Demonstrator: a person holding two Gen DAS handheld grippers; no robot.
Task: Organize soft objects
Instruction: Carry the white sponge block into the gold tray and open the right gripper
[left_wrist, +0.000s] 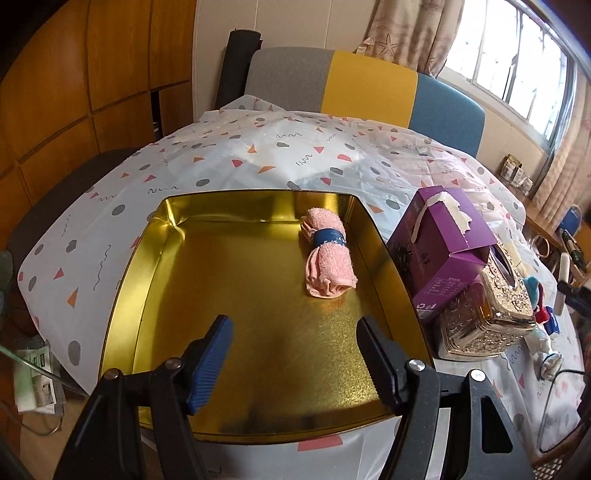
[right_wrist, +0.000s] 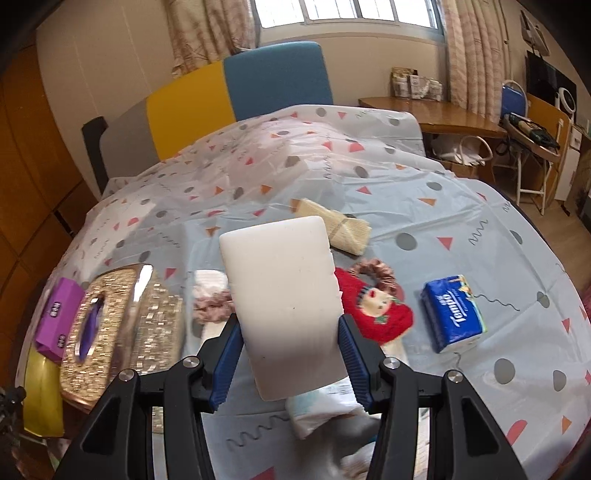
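A gold tin tray (left_wrist: 155, 266) lies on the patterned tablecloth. A rolled pink towel (left_wrist: 328, 258) with a blue band lies in its far right part. My left gripper (left_wrist: 295, 354) is open and empty above the tray's near part. My right gripper (right_wrist: 290, 354) is shut on a white sponge block (right_wrist: 284, 295) and holds it above the table. Under and beyond it lie a red knitted sock (right_wrist: 380, 310), a pink scrunchie (right_wrist: 214, 306), a beige rolled cloth (right_wrist: 336, 221), a blue Tempo tissue pack (right_wrist: 454, 314) and a white cloth item (right_wrist: 321, 410).
A purple box (left_wrist: 439, 243) leans on an ornate gold tissue box (left_wrist: 487, 314) right of the tray; both also show in the right wrist view, the purple box (right_wrist: 59, 317) left of the gold box (right_wrist: 110, 328). A grey, yellow and blue chair back (left_wrist: 362, 85) stands behind the table.
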